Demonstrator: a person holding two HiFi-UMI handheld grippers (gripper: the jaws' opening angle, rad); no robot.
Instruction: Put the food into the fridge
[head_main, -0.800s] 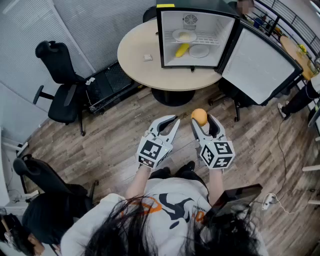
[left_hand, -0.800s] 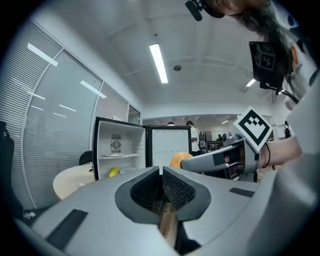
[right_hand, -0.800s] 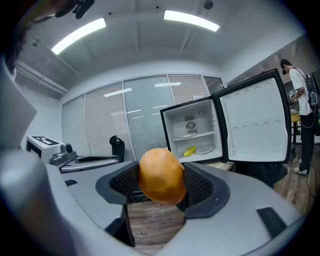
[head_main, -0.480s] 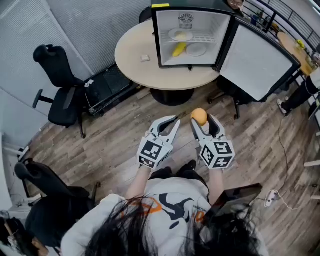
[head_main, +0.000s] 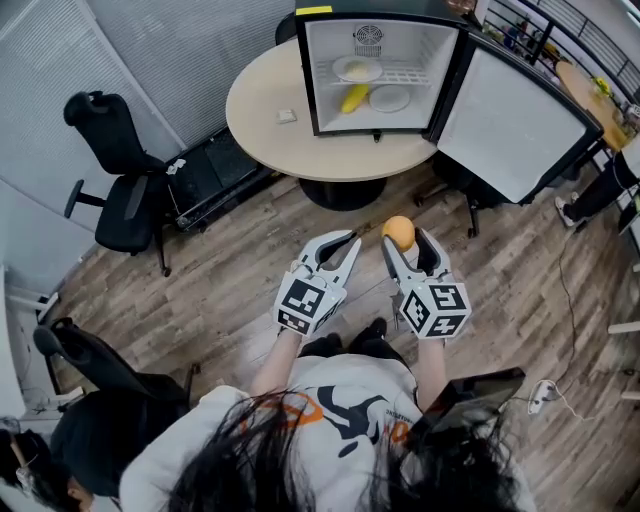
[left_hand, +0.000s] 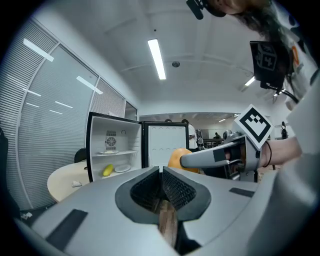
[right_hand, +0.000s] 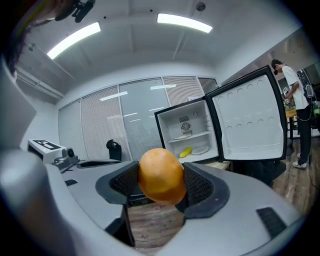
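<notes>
The left claw (left_hand: 161, 172) is closed and empty; its own view shows the two ribbed pads meeting tip to tip with nothing between them. That view alone shows the right claw (head_main: 405, 240) from the side, just to the right of the left claw, with the orange fruit (left_hand: 176, 156) bulging past its grey finger. Ahead and to the left of the left claw stands the open fridge (left_hand: 95, 145).

Only the head view takes in the wider layout. The two claws are level, side by side over the wooden floor (head_main: 230, 290). A black office chair (head_main: 120, 190) sits well ahead and to the left of them. A round counter (head_main: 270, 120) straight ahead carries the fridge and a small white object (head_main: 287, 116). The fridge door (head_main: 510, 125) swings wide to the right. Inside, a plate (head_main: 357, 69) rests on the wire shelf, and a yellow banana-like item (head_main: 354, 98) lies beside a second plate (head_main: 389, 98) below it.

The right claw grips the orange fruit between its pads, near the tips, with its jaws spread wide around it. Its own view shows what the head view cannot: each black ribbed pad presses a flank of the fruit, and the fruit's top and bottom stand proud of the jaws. The fruit is smooth, rounded and slightly egg-shaped, a deep even orange with a faint sheen. It is well apart from the fridge, which lies ahead and a little to the right of this claw. Only this view shows a person (right_hand: 295, 95) standing beyond the door's edge, further right.
</notes>
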